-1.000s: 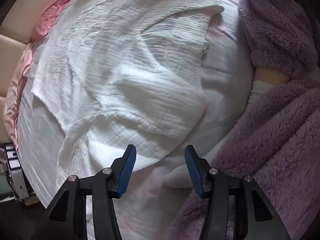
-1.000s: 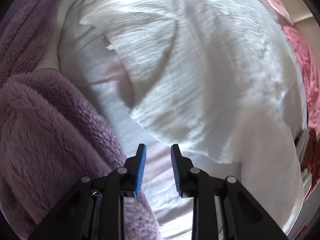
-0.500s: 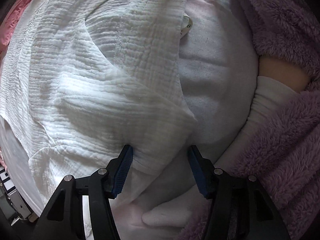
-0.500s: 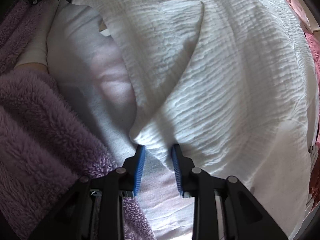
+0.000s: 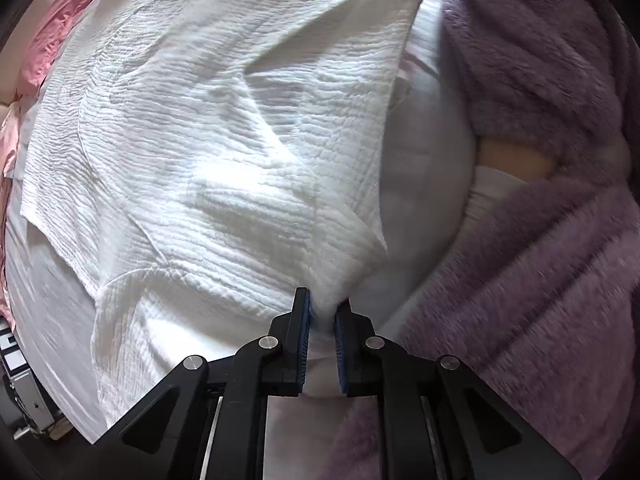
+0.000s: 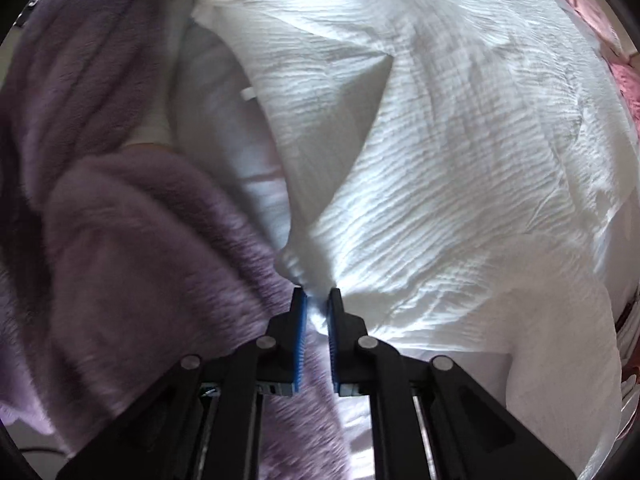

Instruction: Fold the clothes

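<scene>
A white crinkled garment (image 5: 224, 152) lies spread and partly folded on a white sheet; it also fills the right wrist view (image 6: 460, 184). My left gripper (image 5: 322, 308) is shut on a near corner of the garment, with the cloth bunched between the blue pads. My right gripper (image 6: 317, 298) is shut on another corner of the same garment. The far corner of the garment is held by the other gripper at the top edge of each view.
The person's fluffy purple sleeves (image 5: 540, 280) lie close beside the garment, also in the right wrist view (image 6: 112, 240). Pink bedding (image 5: 52, 28) lies beyond the garment's far edge. The white sheet (image 5: 424, 160) shows between garment and sleeve.
Both grippers moved onto the garment's near corners and closed on them. The left gripper went from wide open to shut. The gripped edge now pulls up slightly.
</scene>
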`<state>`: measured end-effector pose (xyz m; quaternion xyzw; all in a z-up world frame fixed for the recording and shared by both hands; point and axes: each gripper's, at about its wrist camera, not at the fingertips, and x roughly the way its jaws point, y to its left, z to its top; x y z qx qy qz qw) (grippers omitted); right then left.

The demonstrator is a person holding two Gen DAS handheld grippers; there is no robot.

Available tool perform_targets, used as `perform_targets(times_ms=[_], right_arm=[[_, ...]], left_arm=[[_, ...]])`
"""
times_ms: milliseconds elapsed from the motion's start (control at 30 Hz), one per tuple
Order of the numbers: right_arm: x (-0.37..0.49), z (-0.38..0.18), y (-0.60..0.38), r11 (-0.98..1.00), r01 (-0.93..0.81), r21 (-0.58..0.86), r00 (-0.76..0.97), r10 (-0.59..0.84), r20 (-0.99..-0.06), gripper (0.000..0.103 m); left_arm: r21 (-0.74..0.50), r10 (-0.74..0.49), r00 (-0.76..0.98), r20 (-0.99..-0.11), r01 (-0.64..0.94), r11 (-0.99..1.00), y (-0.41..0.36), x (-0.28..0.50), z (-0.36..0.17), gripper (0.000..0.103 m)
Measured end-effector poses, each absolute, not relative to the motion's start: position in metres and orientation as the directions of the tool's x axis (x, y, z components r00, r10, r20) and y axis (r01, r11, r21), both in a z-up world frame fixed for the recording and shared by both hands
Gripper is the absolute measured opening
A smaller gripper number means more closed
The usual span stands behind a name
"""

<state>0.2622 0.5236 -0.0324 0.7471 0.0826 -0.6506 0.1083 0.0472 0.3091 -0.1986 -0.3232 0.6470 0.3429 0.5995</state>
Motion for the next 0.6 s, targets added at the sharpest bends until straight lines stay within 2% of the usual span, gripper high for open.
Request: perform_targets(times_ms=[233,300,367,433,500,600], right_arm=[[0.270,-0.001,0.544,-0.969,0.236,0.077,0.144,-0.044,-0.989,0.010],[0.269,0.004,0.553,-0.974,0.215,0.071,0.146,-0.040,-0.988,0.013],[0.269,0.008,0.562,-0.979,0.193,0.065,0.149,-0.036,-0.988,0.014],[0.263,0.016,0.587,-0.983,0.176,0.055,0.137,-0.030,-0.990,0.017],[0.267,0.033,0.605,-0.987,0.144,0.066,0.105,-0.051,-0.993,0.018],[0.272,0.059,0.632,-0.992,0.096,0.086,0.056,-0.081,-0.995,0.022]], left_arm=[[0.069,-0.002,-0.081,-0.997,-0.857,0.511,0.302,0.045,-0.207,0.014],[0.064,-0.006,-0.077,-0.997,-0.872,0.486,0.303,0.042,-0.210,0.016],[0.060,-0.008,-0.072,-0.997,-0.885,0.462,0.304,0.039,-0.213,0.024],[0.055,0.007,-0.058,-0.998,-0.890,0.452,0.301,0.035,-0.209,0.044],[0.052,0.029,-0.044,-0.999,-0.893,0.446,0.297,0.028,-0.202,0.050],[0.025,0.062,0.000,-0.998,-0.916,0.400,0.295,0.011,-0.191,0.053]])
